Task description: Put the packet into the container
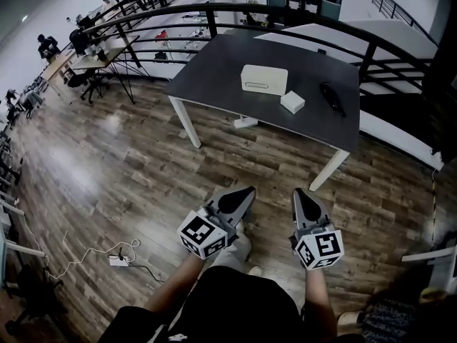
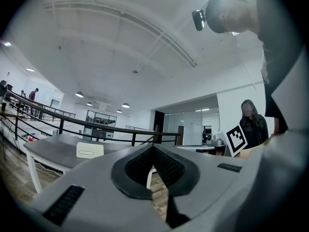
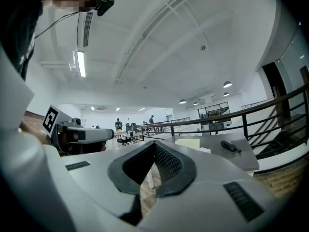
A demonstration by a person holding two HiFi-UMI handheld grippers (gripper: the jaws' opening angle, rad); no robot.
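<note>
A dark grey table (image 1: 214,70) stands ahead of me on the wooden floor. On it sits a white box-shaped container (image 1: 264,78) with a slot in its side. A small white packet (image 1: 293,102) lies just to the right of it. Both grippers are held level in front of the person, well short of the table. My left gripper (image 1: 250,189) is shut with nothing in it, and my right gripper (image 1: 298,191) is shut and empty too. The left gripper view shows the container (image 2: 90,150) far off to the left. The right gripper view shows the container (image 3: 189,143) beyond the closed jaws.
A black elongated object (image 1: 333,97) lies at the table's right side. A curved black railing (image 1: 178,16) runs behind the table. A white power strip with a cable (image 1: 118,260) lies on the floor at lower left. Desks and people are far off at upper left.
</note>
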